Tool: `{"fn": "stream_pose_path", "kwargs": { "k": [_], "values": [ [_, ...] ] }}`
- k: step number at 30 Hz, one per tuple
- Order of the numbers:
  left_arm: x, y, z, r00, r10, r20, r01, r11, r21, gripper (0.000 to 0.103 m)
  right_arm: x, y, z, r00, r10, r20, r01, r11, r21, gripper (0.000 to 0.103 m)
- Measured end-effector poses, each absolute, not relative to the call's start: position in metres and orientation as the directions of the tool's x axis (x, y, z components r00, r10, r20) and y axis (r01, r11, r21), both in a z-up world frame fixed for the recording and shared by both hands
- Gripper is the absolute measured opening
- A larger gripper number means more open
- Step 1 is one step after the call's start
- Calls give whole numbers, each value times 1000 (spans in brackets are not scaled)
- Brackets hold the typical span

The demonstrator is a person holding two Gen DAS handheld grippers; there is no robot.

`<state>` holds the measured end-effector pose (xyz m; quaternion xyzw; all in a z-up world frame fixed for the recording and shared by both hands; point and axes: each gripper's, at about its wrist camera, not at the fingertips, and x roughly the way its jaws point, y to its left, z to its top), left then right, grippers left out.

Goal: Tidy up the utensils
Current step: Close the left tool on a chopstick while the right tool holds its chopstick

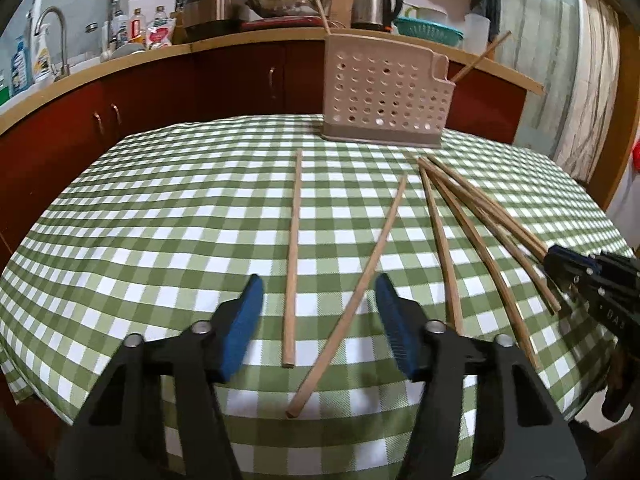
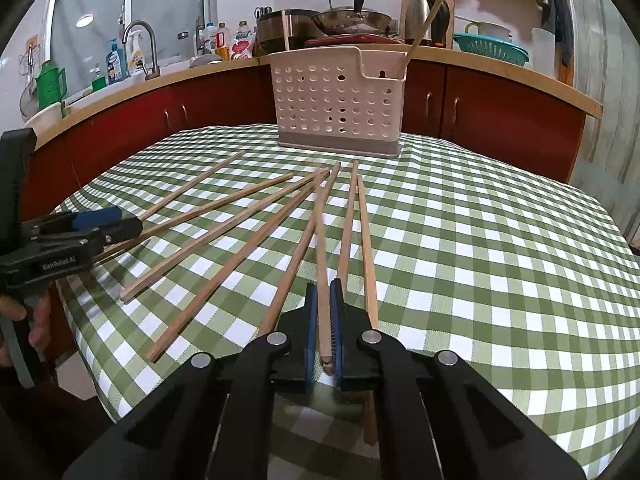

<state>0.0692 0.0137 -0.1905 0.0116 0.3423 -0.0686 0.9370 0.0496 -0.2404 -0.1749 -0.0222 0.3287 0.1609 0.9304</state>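
Several wooden chopsticks (image 2: 224, 236) lie fanned on the green checked tablecloth (image 2: 480, 260). A perforated pink utensil basket (image 2: 338, 100) stands at the table's far edge with two chopsticks upright in it; it also shows in the left wrist view (image 1: 386, 94). My right gripper (image 2: 323, 292) is shut on one chopstick (image 2: 321, 240), near its close end. My left gripper (image 1: 318, 292) is open, low over the table, with two loose chopsticks (image 1: 294, 248) lying between its fingers. The right gripper (image 1: 560, 260) shows at the right in the left view.
Behind the table runs a wooden counter (image 2: 500, 66) over red cabinets, with a kettle (image 1: 376, 4), a wok, pots, bottles and a sink tap (image 2: 140, 46). A teal colander (image 2: 492, 50) sits on the right. The table's near edge is close under both grippers.
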Motion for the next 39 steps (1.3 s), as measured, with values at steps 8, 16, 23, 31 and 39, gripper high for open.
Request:
{"fn": "stream_pose_path", "kwargs": {
  "k": [8, 16, 23, 31, 39],
  "values": [
    [70, 3, -193, 754, -127, -645, 183, 983, 20, 42, 47, -242, -173, 737, 290, -611, -309, 948, 76, 7],
    [67, -4, -188, 764, -149, -628, 219, 975, 35, 33, 46, -243, -170, 743, 294, -602, -309, 948, 81, 7],
    [71, 1, -199, 724, -165, -670, 236, 972, 16, 24, 46, -245, -169, 744, 299, -598, -305, 948, 94, 7],
    [63, 1, -202, 726, -194, -659, 269, 963, 12, 7, 45, -247, -169, 747, 303, -592, -303, 947, 103, 7],
    [60, 4, -201, 738, -182, -650, 253, 967, 17, 6, 43, -248, -164, 756, 303, -580, -300, 948, 105, 7]
  ]
}}
